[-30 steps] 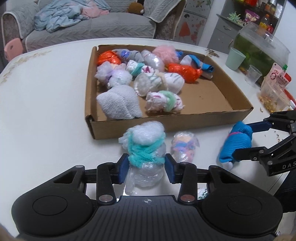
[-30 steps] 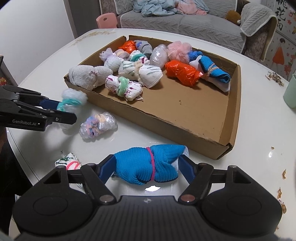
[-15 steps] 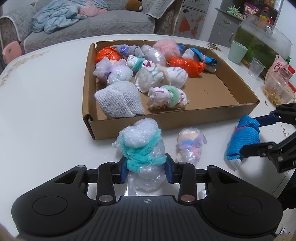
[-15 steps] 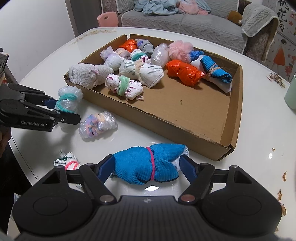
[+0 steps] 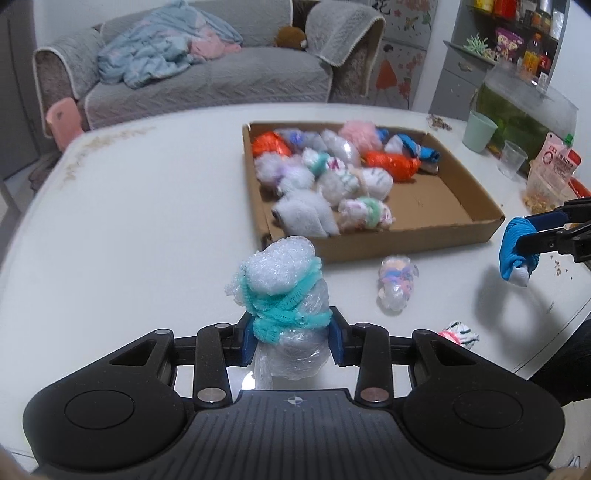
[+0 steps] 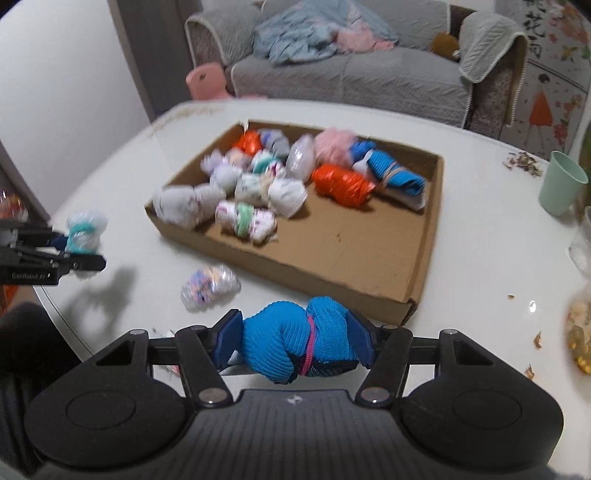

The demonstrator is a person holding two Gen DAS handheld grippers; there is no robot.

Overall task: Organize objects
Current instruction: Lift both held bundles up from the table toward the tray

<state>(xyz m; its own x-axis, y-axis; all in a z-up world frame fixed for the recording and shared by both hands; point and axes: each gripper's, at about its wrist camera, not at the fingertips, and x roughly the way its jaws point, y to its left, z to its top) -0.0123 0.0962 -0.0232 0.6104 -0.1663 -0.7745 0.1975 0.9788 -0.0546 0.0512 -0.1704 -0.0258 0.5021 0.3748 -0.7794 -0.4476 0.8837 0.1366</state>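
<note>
— While we held both tools above the white table, what did each claw have?

— Our left gripper was clamped on the bubble-wrap bundle bound with teal bands; our right gripper squeezed the blue sock roll.

— And the cardboard box?

— It lay ahead of us, bundles crowding its far-left part. We saw one plastic-wrapped pastel bundle lying on the table just outside its near wall.

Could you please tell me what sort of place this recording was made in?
Most likely a home living room: a grey sofa strewn with laundry stands behind the white table, and a shelf of snacks and bottles lines the wall.
</note>
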